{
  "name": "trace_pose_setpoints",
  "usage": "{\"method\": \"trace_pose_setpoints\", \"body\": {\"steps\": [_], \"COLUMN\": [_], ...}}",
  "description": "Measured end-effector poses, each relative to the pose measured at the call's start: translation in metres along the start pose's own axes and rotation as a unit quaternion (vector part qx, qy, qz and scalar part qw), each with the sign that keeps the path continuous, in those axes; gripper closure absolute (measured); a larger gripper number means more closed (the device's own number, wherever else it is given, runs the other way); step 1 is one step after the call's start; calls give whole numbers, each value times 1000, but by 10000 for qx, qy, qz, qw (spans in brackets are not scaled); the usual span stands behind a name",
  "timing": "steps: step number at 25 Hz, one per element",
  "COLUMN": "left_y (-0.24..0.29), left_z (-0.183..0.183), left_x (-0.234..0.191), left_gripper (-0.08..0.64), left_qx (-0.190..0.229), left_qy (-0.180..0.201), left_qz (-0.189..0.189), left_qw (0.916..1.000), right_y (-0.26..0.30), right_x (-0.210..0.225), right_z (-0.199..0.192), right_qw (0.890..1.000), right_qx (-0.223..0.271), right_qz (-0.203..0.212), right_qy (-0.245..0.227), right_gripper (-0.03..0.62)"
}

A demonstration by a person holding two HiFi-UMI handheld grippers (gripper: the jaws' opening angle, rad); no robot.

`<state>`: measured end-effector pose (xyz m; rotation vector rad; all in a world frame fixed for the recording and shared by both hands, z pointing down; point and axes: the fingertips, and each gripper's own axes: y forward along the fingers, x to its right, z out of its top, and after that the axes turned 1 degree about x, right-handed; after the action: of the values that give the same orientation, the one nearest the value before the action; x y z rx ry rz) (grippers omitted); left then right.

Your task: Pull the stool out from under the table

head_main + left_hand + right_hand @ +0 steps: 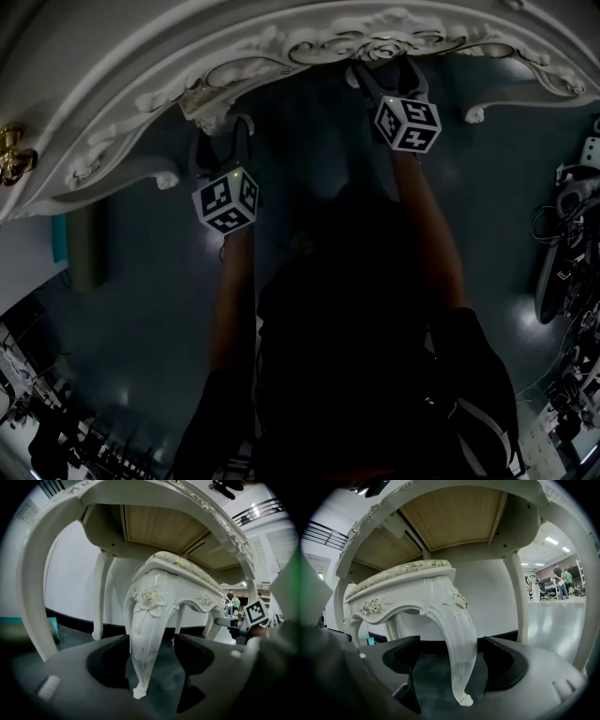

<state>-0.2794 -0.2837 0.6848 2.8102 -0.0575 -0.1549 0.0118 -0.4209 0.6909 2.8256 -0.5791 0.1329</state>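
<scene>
Holding left claw (152, 658) wide apart astride left leg (145, 639) of stool (187, 581), pads clear of it; likewise right claw (453, 663) gaping astride right leg (461, 660), gripping nothing. Leaves stool tucked under worktop (141, 75), feet on floor, not yet out. Best to ease both claws onto the thicker upper curve, close evenly, then draw straight back and level, keeping both sides in step and clear of the carved worktop edge

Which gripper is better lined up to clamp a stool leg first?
Right, narrowly. The right gripper has a stool leg about centred between its open fingers; in the left gripper, the other leg sits close to one finger. Both look ready to close.
</scene>
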Motion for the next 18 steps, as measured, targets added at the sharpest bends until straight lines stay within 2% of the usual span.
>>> {"method": "trace_pose_setpoints", "body": {"steps": [8, 12, 16, 18], "left_y": [5, 8, 11, 12], "left_z": [0, 1, 1, 1], "left_x": [-2, -3, -4, -5], "left_gripper": [272, 274, 278, 281], "left_qx": [-24, -42, -40, -27], "left_qy": [-10, 14, 10, -1], "left_qz": [62, 56, 82, 113], "left_qw": [10000, 10000, 10000, 9999], "right_y": [21, 24, 24, 24], "right_x": [1, 4, 12, 14], "right_z": [5, 6, 3, 2], "right_qw": [10000, 9999, 9995, 9994], "right_qx": [-85, -114, -166, -189], "right_qz": [16, -107, -243, -256], "right_qy": [-44, -55, -90, -139], "right_gripper": [193, 237, 323, 325]}}
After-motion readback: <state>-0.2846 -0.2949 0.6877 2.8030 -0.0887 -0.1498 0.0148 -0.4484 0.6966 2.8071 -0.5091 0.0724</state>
